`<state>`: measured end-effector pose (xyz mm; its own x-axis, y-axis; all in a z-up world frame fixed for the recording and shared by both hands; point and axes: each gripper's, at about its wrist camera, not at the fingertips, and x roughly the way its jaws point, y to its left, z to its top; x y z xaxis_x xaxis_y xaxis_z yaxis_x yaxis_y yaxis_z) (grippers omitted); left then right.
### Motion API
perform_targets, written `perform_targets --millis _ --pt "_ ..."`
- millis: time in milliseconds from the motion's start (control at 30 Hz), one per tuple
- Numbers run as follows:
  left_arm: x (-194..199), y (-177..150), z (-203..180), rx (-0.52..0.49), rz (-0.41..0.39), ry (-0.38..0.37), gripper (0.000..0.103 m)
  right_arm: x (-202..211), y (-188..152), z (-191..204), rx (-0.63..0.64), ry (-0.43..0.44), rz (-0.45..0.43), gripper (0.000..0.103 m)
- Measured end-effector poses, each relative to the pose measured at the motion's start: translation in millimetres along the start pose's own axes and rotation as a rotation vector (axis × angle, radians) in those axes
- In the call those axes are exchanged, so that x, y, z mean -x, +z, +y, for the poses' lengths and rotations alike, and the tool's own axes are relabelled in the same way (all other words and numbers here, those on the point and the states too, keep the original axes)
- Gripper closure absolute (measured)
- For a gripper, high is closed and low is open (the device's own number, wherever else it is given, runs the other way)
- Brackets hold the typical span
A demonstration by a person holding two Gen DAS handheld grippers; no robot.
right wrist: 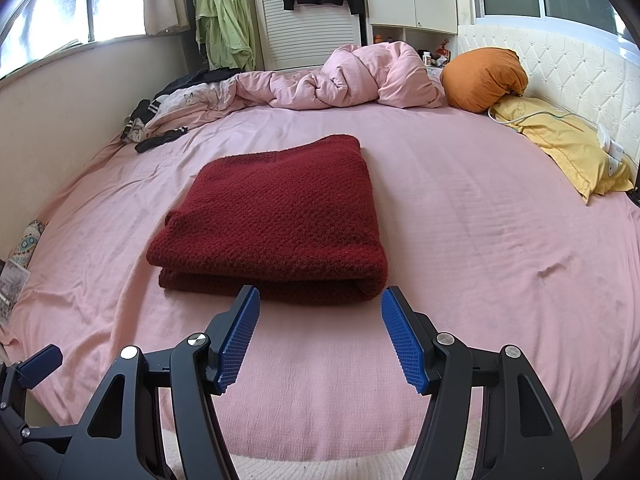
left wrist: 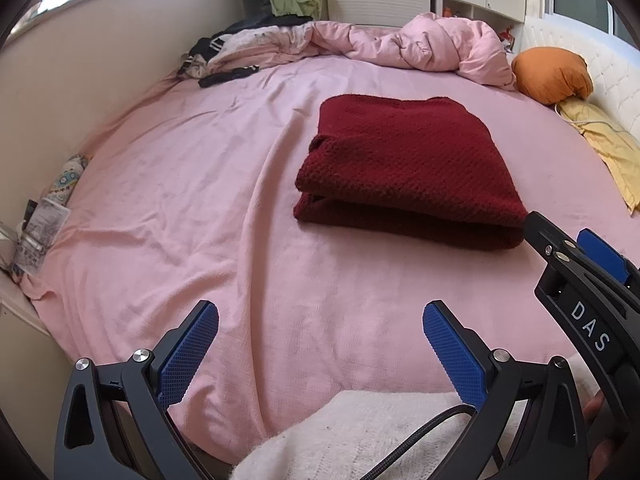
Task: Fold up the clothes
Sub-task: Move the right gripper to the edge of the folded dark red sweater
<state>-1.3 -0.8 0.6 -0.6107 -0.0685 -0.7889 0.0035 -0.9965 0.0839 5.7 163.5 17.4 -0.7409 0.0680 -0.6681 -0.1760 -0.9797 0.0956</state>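
**Folded Red Knit Lies on the Pink Bed, Both Tongs Empty**

On the pink bed sheet (right wrist: 460, 216), near its middle, lies a dark red knitted garment (right wrist: 276, 220), folded into a thick rectangle with its layered edges facing the cameras. It lies flat, and no gripper touches it.

Just short of the garment's near edge hovers the right gripper (right wrist: 318, 336), its blue-padded fingers spread wide, with only sheet between them. It holds nothing. From the left wrist view, that gripper's black frame enters at the right, its tip close to the garment's near right corner.

Over bare sheet, to the left of the garment and nearer the bed's front edge, the left gripper (left wrist: 320, 352) hangs with its jaws equally wide apart and nothing between them. Below it a white fuzzy fabric (left wrist: 360, 436) shows at the bottom edge of the picture, with a black braided cable running across it.

Farther back, a crumpled pink duvet (right wrist: 352, 76) is heaped along the far side of the bed. An orange pillow (right wrist: 484, 78) rests against the white tufted headboard (right wrist: 568, 76), with a yellow pillow (right wrist: 568, 148) just beside it. Dark and pale clothes (right wrist: 160, 116) are bunched in the far left corner. A green garment (right wrist: 224, 12) hangs beyond the bed.
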Motion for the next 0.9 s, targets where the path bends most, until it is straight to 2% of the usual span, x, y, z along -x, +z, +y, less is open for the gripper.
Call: perform_targets --millis 200,267,433,533,567,633,700,733,833,900 --pt "-3.5 12.0 7.4 0.009 0.020 -0.026 0.000 -2.6 -2.0 3.0 0.001 0.000 0.007 0.039" --pt "-0.7 8.6 5.1 0.013 -0.007 -0.008 0.000 -2.2 -1.3 1.6 0.002 0.000 0.008 0.039" --pt "0.9 5.7 8.5 0.027 -0.006 -0.022 0.000 -1.2 -0.5 1.0 0.009 -0.004 0.012 0.039" --pt "2.1 4.5 19.8 0.081 -0.005 -0.076 0.000 -2.3 -0.8 2.7 0.015 -0.007 0.016 0.039" --pt "1.6 3.5 27.4 0.116 -0.007 -0.120 0.000 -2.4 -0.9 2.9 0.015 -0.006 0.017 0.039" --pt "6.9 -1.9 46.4 0.223 -0.055 -0.206 0.000 -2.5 -1.0 1.7 0.011 -0.006 0.017 0.039" --pt "14.1 -11.8 69.5 0.355 -0.113 -0.231 0.000 -4.3 -0.9 2.3 0.017 0.003 0.023 0.039" --pt "13.6 -17.1 79.6 0.415 -0.117 -0.245 0.000 -5.0 -0.8 2.8 0.020 0.010 0.023 0.039" --pt "0.8 -25.0 96.8 0.508 -0.070 -0.396 0.000 -5.4 -0.4 4.2 0.020 0.028 0.014 0.039" --pt "-6.2 -29.6 98.7 0.529 -0.030 -0.439 0.000 -6.6 1.9 3.9 0.014 0.057 -0.001 0.039"
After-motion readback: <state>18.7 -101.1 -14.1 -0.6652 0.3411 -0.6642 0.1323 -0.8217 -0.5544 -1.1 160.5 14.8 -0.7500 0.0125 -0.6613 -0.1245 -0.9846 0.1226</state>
